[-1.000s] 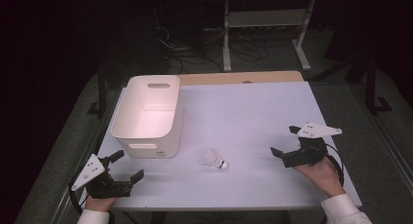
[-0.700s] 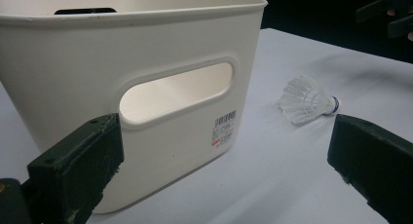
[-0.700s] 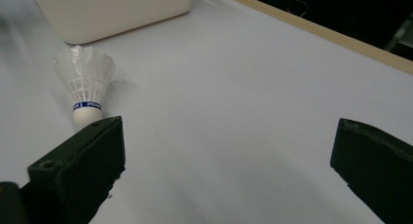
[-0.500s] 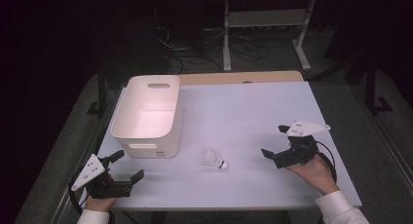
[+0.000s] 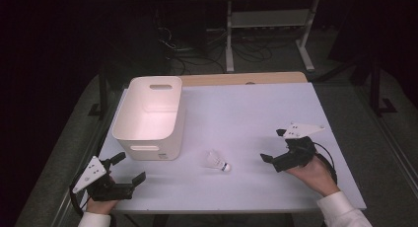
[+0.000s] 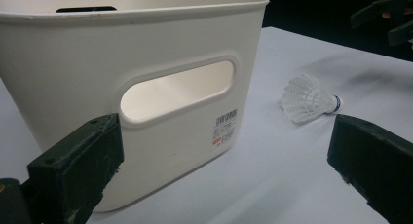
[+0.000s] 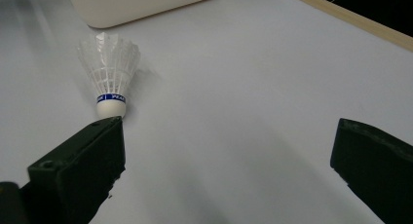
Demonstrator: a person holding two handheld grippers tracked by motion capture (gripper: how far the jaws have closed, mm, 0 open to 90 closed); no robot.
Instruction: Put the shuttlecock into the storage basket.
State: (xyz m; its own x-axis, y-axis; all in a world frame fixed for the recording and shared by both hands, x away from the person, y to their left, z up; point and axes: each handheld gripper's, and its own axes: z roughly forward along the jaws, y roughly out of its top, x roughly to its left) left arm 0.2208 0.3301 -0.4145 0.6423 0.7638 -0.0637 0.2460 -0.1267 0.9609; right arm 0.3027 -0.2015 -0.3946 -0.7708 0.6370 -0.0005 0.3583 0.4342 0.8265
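Note:
A white shuttlecock point(image 5: 217, 162) point(image 6: 309, 98) point(image 7: 110, 70) with a blue band lies on its side on the white table point(image 5: 246, 113), just right of a white plastic bin point(image 5: 150, 117) point(image 6: 146, 83). My right gripper point(image 5: 273, 146) point(image 7: 229, 170) is open a short way to the right of the shuttlecock, jaws pointing at its cork end, nothing between them. My left gripper point(image 5: 127, 168) point(image 6: 224, 175) stands open at the table's front left corner, facing the bin's near wall with its handle slot.
The bin stands at the table's left, open side up, with nothing seen inside. A wooden strip point(image 5: 241, 79) runs along the table's far edge. Behind it, a metal stand point(image 5: 266, 34) and cables lie on the dark floor.
My right gripper has moved left and nearer across the table toward the shuttlecock. The left gripper, bin and shuttlecock have stayed in place.

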